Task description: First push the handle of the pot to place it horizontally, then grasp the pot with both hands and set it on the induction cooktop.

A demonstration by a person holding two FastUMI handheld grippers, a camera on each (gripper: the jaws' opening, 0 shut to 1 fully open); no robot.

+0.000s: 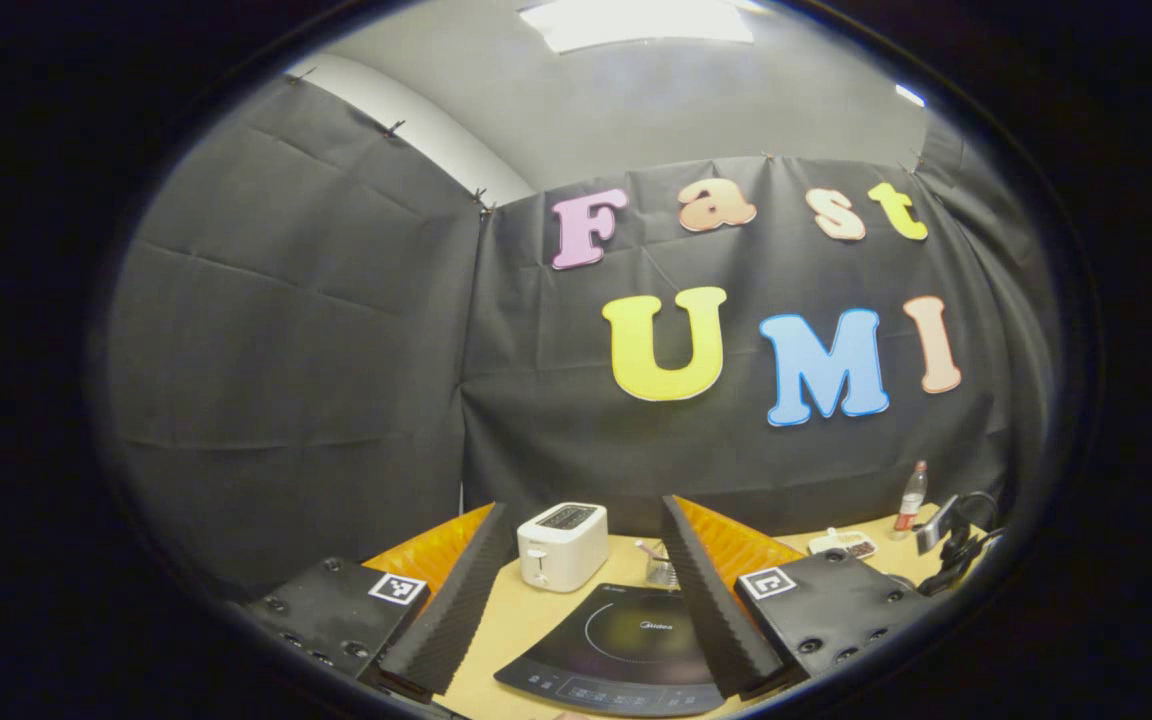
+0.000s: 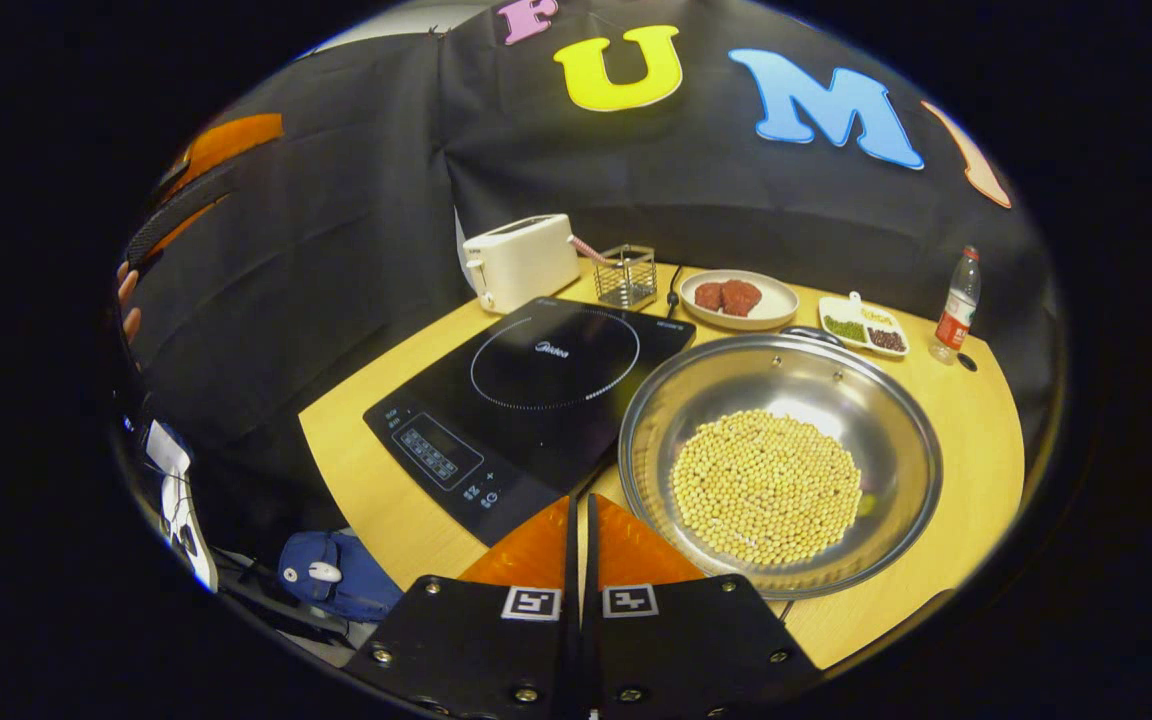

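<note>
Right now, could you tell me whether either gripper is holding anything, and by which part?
Nothing is held: the left gripper is open and empty, the right gripper shut on nothing, short of the pot.

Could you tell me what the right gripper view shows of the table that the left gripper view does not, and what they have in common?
Right gripper view alone: the steel pot of yellow beans beside the cooktop, a plate of red meat, and the right claw closed. Left gripper view alone: the left claw spread open, and a ceiling light. Both: the black induction cooktop, the white toaster, the wire basket, the divided snack dish and the bottle.
</note>
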